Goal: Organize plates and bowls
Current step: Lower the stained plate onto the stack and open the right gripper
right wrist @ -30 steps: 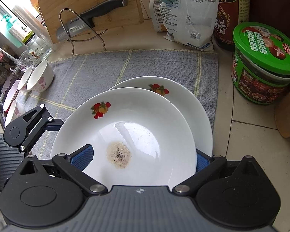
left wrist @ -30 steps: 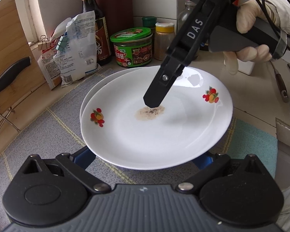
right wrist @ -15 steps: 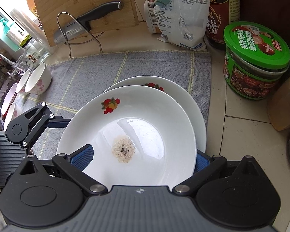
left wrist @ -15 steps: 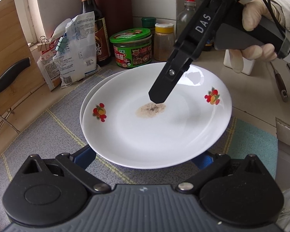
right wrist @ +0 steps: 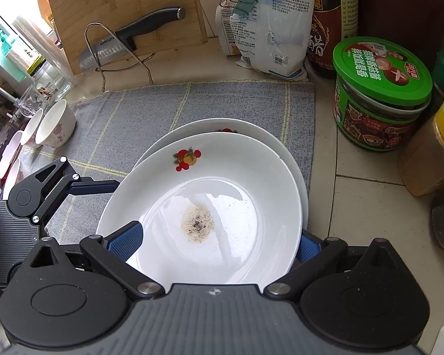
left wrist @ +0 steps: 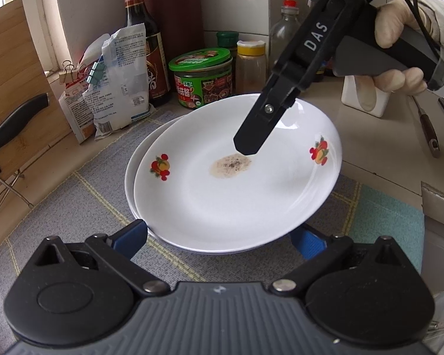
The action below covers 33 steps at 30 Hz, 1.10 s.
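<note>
Blue pads (left wrist: pixel 131 236) of the left gripper (left wrist: pixel 220 238) stand wide apart at the near rim of the top plate (left wrist: pixel 236 207), their tips hidden under its edge and clamped on nothing. The right gripper (right wrist: pixel 216 241) is also spread in its own view, with the plate filling the gap between its pads. Seen from the left, its finger has risen off the brown stain (left wrist: pixel 231 165) it touched a second ago and now hangs just above it.

The top plate has slid further over the lower plate (right wrist: pixel 251 128), whose fruit print is now almost covered. Both plates sit on the grey cloth (left wrist: pixel 74 207), so this stack looks nearly settled. Further off, the floral bowls (right wrist: pixel 54 124) at the cloth's edge are probably the next job. Beyond the plates stands the green-lidded jar (left wrist: pixel 202 80).
</note>
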Each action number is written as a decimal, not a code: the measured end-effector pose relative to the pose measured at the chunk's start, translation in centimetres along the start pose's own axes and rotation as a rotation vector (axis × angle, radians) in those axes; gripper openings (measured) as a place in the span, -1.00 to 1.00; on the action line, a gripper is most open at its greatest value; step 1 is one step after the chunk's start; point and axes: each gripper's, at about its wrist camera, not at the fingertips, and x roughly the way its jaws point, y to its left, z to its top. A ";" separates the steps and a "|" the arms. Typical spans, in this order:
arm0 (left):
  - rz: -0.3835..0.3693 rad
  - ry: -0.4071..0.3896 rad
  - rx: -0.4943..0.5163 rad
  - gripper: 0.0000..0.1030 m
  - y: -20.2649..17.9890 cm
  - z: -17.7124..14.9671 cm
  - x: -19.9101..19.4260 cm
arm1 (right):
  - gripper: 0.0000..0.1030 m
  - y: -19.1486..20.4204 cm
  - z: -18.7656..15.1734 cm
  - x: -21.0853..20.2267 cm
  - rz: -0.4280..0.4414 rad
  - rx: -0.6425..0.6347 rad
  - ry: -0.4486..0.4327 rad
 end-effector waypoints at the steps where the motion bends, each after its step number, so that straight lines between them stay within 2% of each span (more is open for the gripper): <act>1: -0.001 -0.001 0.001 0.99 0.0 0.0 0.0 | 1.00 0.0 0.0 0.0 -0.002 0.000 -0.001; 14: 0.003 -0.020 -0.009 1.00 -0.2 0.2 -0.2 | 1.00 0.9 -0.6 -0.1 -0.048 -0.026 0.003; 27: 0.041 -0.025 -0.013 0.99 -0.7 -0.2 -0.8 | 1.00 1.5 -1.4 -0.1 -0.115 -0.072 0.030; 33: 0.071 -0.073 -0.047 0.99 -0.6 0.0 -1.8 | 1.00 1.9 -1.8 -0.8 -0.118 -0.100 0.009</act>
